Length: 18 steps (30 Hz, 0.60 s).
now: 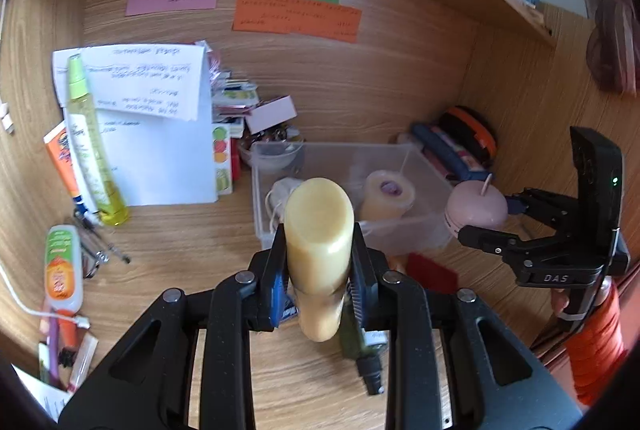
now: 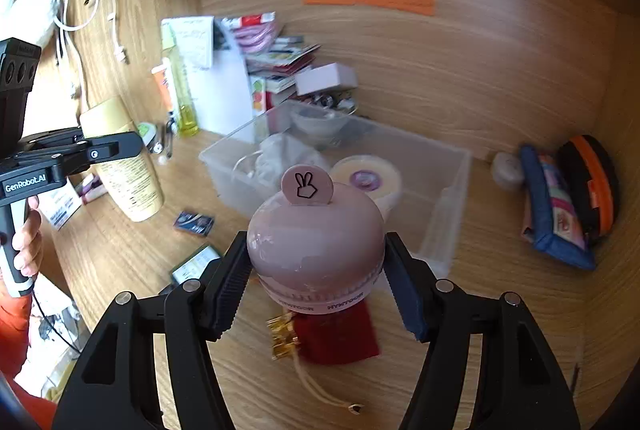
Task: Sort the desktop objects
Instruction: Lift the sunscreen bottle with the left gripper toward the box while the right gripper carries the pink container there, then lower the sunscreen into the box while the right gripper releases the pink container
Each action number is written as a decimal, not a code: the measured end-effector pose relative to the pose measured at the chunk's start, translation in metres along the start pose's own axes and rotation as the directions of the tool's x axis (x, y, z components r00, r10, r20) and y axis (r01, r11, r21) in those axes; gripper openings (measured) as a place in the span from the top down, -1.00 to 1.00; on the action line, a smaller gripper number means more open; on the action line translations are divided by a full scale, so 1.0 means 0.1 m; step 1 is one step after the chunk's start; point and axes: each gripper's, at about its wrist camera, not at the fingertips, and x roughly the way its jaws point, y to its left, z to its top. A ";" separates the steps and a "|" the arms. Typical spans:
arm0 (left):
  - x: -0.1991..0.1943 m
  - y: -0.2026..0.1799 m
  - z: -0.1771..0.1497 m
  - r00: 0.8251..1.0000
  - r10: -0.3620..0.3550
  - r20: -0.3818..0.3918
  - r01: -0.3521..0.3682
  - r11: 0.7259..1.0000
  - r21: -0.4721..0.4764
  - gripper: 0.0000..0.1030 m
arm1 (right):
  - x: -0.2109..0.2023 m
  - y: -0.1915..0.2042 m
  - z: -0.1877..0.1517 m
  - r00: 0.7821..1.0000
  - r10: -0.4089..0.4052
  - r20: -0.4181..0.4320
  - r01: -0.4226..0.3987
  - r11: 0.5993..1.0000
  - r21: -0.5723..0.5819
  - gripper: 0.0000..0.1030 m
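My left gripper (image 1: 319, 242) is shut on a cream-yellow bottle (image 1: 320, 230), held off the desk with its flat end toward the clear plastic bin (image 1: 348, 150). In the right wrist view that bottle (image 2: 124, 170) hangs at the left in the same gripper (image 2: 108, 150). My right gripper (image 2: 316, 250) is shut on a round pink gadget (image 2: 316, 242) with a tab bearing a hand sign, in front of the bin (image 2: 448, 150). From the left wrist the pink gadget (image 1: 476, 208) is at the bin's right corner. The bin holds a cream roll (image 2: 368, 178) and a white bundle (image 2: 280, 154).
A red pouch (image 2: 340, 334) with gold trim lies on the desk under the right gripper. Papers, a yellow-green spray bottle (image 1: 92, 150) and tubes crowd the left. A blue pencil case (image 2: 556, 206) and an orange-black case lean at the right wall. Small cards (image 2: 194, 222) lie left of the bin.
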 end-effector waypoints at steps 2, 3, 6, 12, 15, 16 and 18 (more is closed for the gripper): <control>0.02 -0.01 0.07 1.000 0.003 0.009 -0.003 1.000 0.002 0.49 | -0.03 -0.09 0.04 1.000 -0.012 0.007 0.012 1.000 0.012 -0.19; 0.02 -0.01 0.10 1.000 -0.001 0.015 0.001 1.000 0.000 0.49 | -0.03 -0.13 0.05 1.000 -0.016 0.009 0.016 1.000 0.016 -0.19; 0.06 -0.01 0.23 1.000 -0.015 0.024 0.015 1.000 0.000 0.49 | -0.02 -0.22 0.12 0.999 -0.036 0.014 0.036 0.999 0.023 -0.19; 0.22 -0.10 0.44 0.999 -0.012 0.030 0.012 1.000 0.020 0.49 | 0.09 -0.45 0.21 0.998 -0.063 0.004 0.063 0.997 0.039 -0.19; 0.36 -0.14 0.51 1.000 -0.014 0.019 0.013 1.000 0.023 0.49 | 0.18 -0.56 0.23 0.998 -0.067 -0.011 0.068 0.997 0.048 -0.19; 0.40 -0.15 0.53 1.000 -0.017 0.013 0.017 1.000 0.021 0.49 | 0.21 -0.58 0.24 0.998 -0.065 -0.014 0.066 0.997 0.052 -0.19; 0.52 -0.17 0.57 1.000 -0.025 -0.001 0.025 1.000 0.016 0.49 | 0.28 -0.65 0.26 0.998 -0.063 -0.023 0.065 0.996 0.057 -0.19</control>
